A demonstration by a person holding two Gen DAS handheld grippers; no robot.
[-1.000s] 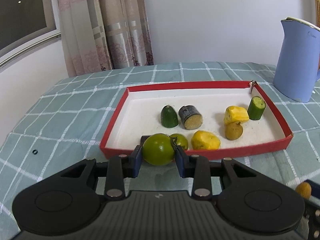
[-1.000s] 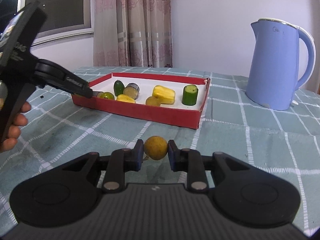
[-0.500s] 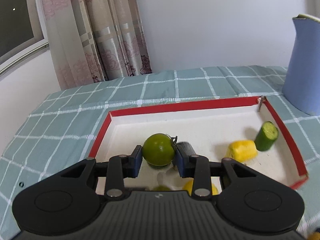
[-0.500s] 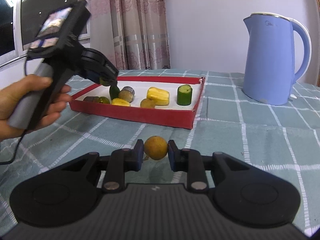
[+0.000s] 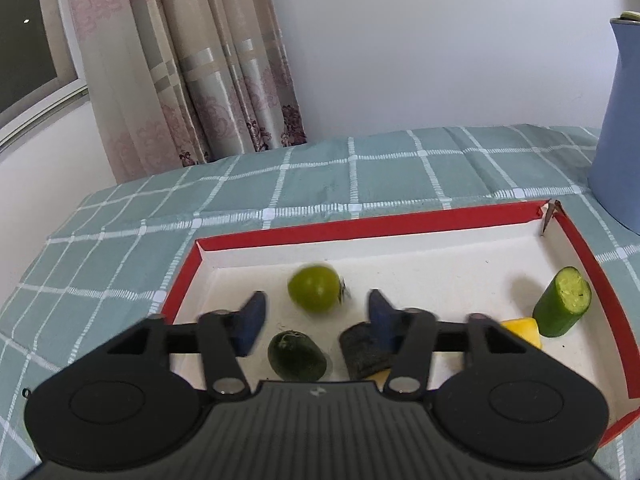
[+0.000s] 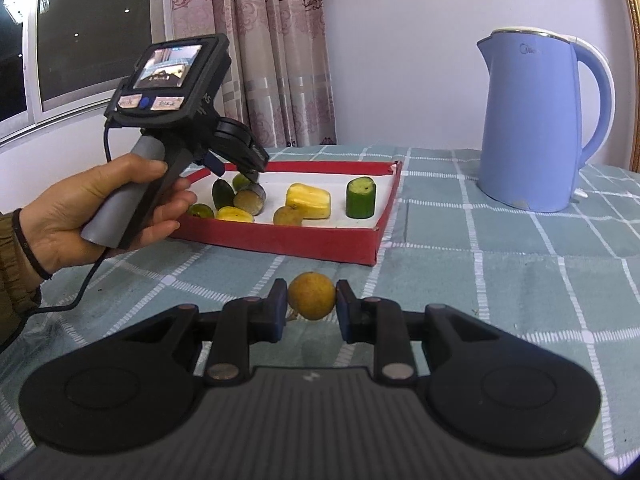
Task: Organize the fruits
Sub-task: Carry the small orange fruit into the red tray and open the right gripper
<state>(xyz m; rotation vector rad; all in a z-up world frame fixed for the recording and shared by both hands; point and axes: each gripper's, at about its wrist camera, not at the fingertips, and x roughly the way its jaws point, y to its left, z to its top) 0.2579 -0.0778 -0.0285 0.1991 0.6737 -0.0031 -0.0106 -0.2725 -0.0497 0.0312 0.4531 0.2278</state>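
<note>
Left tongs (image 5: 314, 318) gape over the tray (image 5: 360, 222), green fruit (image 5: 315, 294) free between; right tongs (image 6: 311, 310) grip an orange fruit (image 6: 311, 296), likely trayward next.

Left gripper (image 5: 316, 318) spread; right gripper (image 6: 311, 311) seemingly clamped.

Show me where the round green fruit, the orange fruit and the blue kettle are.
round green fruit (image 5: 314, 294): left wrist view, middle of its skin.
orange fruit (image 6: 311, 296): right wrist view, centre of its front.
blue kettle (image 6: 528, 128): right wrist view, middle of its body.
</note>
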